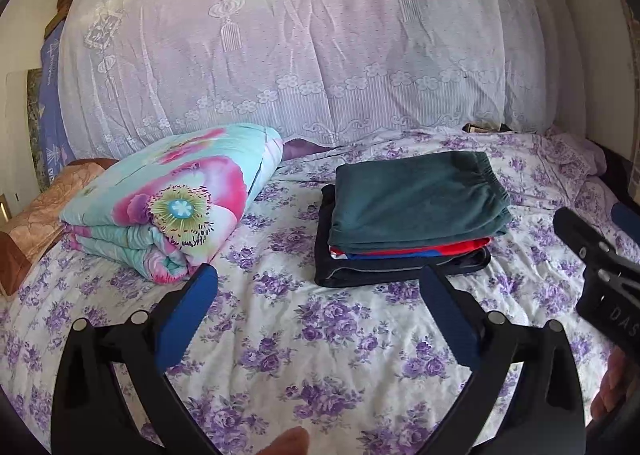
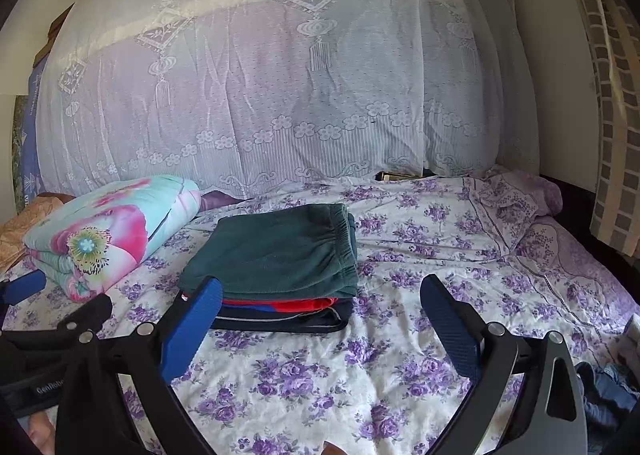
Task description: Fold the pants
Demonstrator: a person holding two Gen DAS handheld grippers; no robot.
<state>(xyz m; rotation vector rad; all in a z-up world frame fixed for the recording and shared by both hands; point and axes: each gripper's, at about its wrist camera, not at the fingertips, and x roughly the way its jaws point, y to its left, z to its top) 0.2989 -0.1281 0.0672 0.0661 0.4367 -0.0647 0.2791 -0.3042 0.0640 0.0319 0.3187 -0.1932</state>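
— On the floral bedsheet (image 1: pixel 320 335), where do we see the pants?
— Folded dark green pants (image 1: pixel 416 203) top our stack, near the rolled quilt (image 1: pixel 168 199).
— Our grippers?
— Left gripper (image 1: pixel 320 287) and right gripper (image 2: pixel 320 295) both spread wide, holding nothing.

Matt fleecy cloth was seen on the green pants (image 2: pixel 276 251); crinkled printed cotton on the bedsheet (image 2: pixel 304 375); sheer lace on the curtain (image 2: pixel 260 87).

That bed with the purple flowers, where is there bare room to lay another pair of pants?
Free: the floral sheet in front of the folded stack topped by dark green pants, and right of it toward the lilac pillow. Crowded: the left, where the rolled pink-and-turquoise quilt lies.
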